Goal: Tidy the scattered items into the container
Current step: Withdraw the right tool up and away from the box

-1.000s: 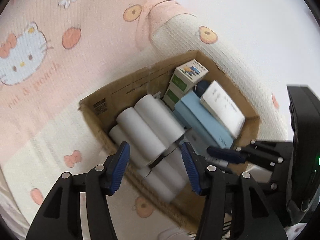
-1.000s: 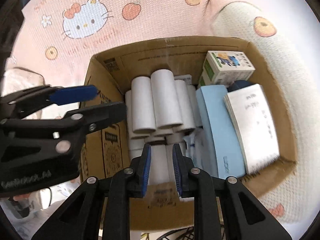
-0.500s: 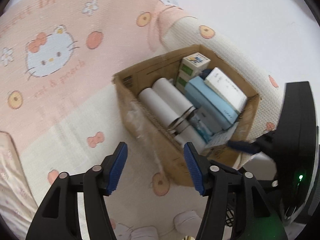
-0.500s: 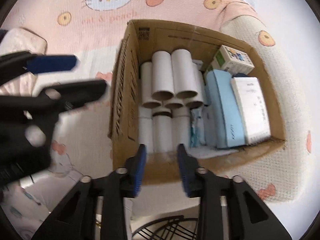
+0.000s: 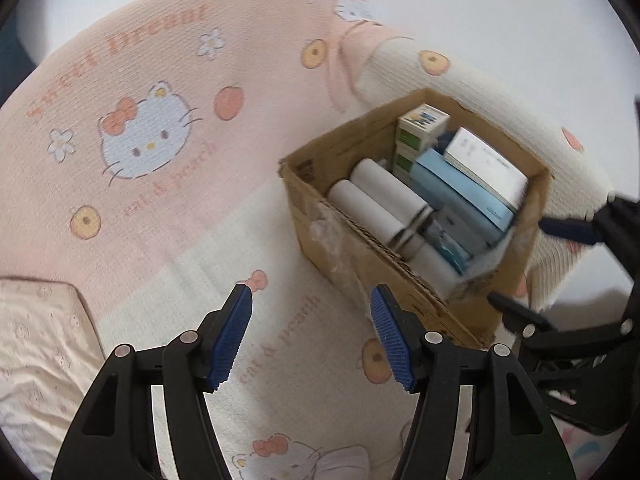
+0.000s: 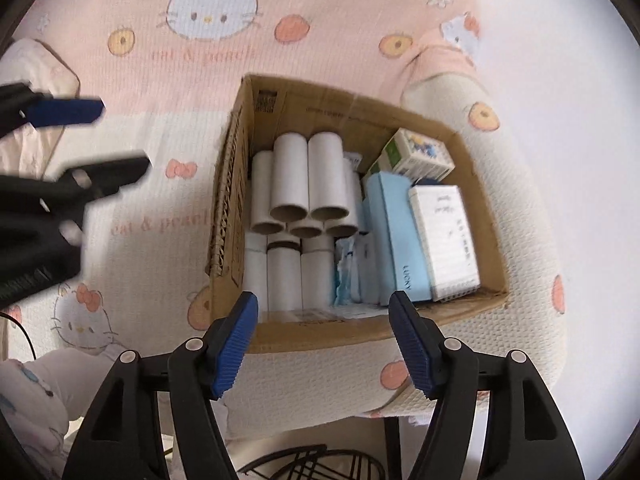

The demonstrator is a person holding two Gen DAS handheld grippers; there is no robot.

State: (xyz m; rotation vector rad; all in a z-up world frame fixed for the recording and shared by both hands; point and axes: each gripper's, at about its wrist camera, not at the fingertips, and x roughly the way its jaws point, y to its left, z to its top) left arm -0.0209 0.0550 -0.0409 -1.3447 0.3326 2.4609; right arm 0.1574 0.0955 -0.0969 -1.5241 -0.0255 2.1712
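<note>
Pink-and-cream cartoon-cat blanket [image 5: 168, 184] covers the bed on which an open cardboard box [image 6: 280, 112] sits, near the blanket's rounded edge. Inside the box, white paper tubes [image 6: 304, 184] are stacked along its 9 o'clock wall in the right wrist view, their open ends facing the camera, with more tubes lying below them. Just beside them toward 3 o'clock lies a light-blue box [image 6: 394, 232], with a white printed box [image 6: 444, 236] leaning against it. A small green-and-white carton [image 6: 416, 156] stands in the corner at 1 o'clock.

Right gripper [image 6: 322, 336] hovers over the box's near rim, its blue-padded fingers [image 6: 236, 344] wide apart and holding nothing. Left gripper [image 5: 310, 334] hangs over bare blanket at the box's 8 o'clock in its own view, fingers [image 5: 232, 336] likewise spread and empty. A pale floral pillow [image 5: 36, 336] lies at the 9 o'clock edge of the left view.
</note>
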